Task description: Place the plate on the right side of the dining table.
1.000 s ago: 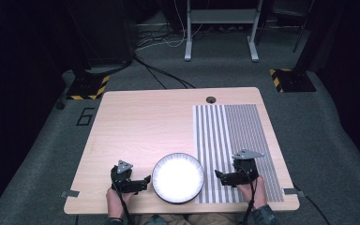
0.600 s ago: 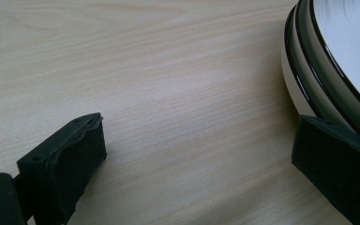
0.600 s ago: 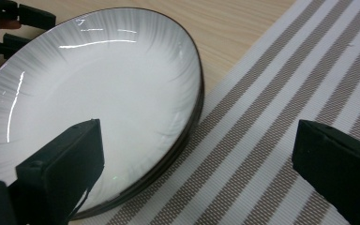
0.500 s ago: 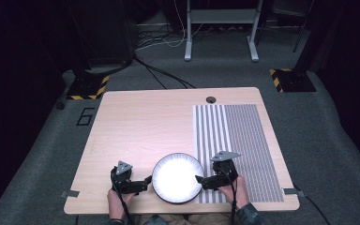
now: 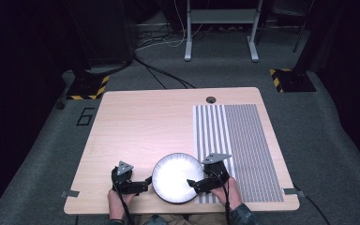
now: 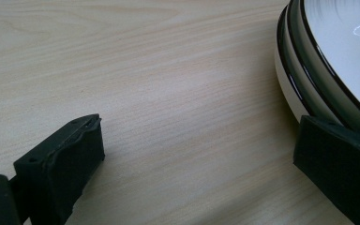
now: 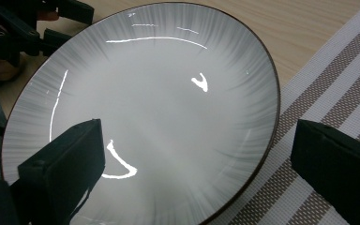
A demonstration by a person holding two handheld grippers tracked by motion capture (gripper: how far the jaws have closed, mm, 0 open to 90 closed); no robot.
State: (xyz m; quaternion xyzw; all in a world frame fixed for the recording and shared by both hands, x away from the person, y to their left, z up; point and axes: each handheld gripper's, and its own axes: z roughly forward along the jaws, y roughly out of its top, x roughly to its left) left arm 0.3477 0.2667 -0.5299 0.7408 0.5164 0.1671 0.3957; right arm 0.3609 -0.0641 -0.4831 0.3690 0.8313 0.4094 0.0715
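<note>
Plate (image 5: 176, 177) sits near edge of worktop (image 5: 145, 126), overlapping striped mat (image 5: 243, 140). Looks glazed ceramic: rigid, slick, breakable, some weight. Grip at rim. Right hand-held gripper (image 7: 192, 164) wide, straddling right rim; left hand-held gripper (image 6: 197, 154) wide, just beside left rim.

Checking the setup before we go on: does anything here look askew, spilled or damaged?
Nothing stands out. The plate sits flat and whole on the table, beside the striped placemat, which lies straight. Nothing is spilled.
</note>
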